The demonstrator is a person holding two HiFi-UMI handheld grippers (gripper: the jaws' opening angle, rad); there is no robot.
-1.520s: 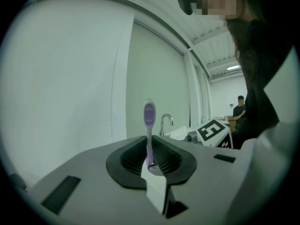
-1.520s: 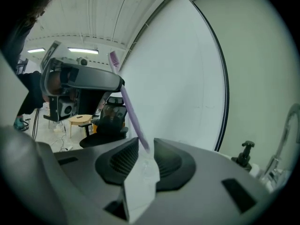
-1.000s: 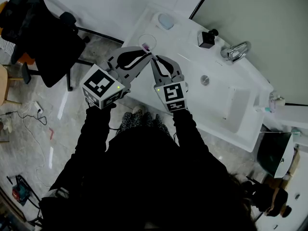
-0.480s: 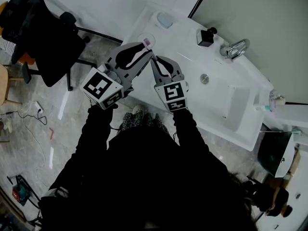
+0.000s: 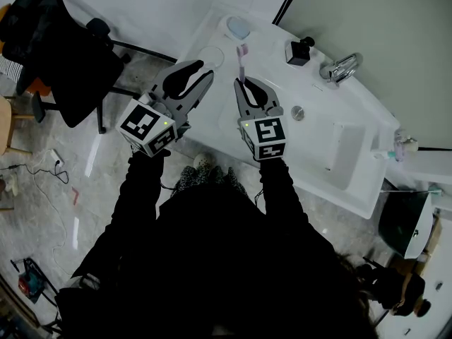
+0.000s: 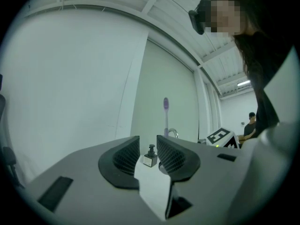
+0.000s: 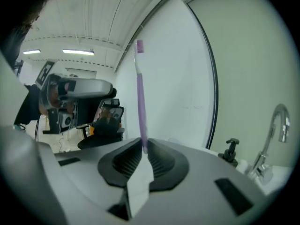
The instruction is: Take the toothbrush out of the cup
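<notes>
A purple toothbrush [image 5: 242, 61] stands upright in my right gripper [image 5: 246, 82], which is shut on the lower end of its handle. The brush head is above the white counter, to the right of the clear cup [image 5: 211, 55]. In the right gripper view the toothbrush [image 7: 139, 93] rises straight from between the pads [image 7: 127, 159]. My left gripper [image 5: 203, 69] is just in front of the cup; its jaws are opening with nothing between them. From the left gripper [image 6: 148, 146] view, the toothbrush [image 6: 165, 111] shows beyond the gap.
A white vanity counter [image 5: 212, 111] holds a blue soap dish [image 5: 238, 27], a black soap dispenser [image 5: 296, 51], a chrome faucet [image 5: 342, 69] and a sink basin [image 5: 339, 154]. A black office chair [image 5: 60, 51] stands on the floor at left.
My right gripper has lifted the toothbrush up and to the right, out of the cup. The left gripper's jaws have spread apart and let go of the cup.
</notes>
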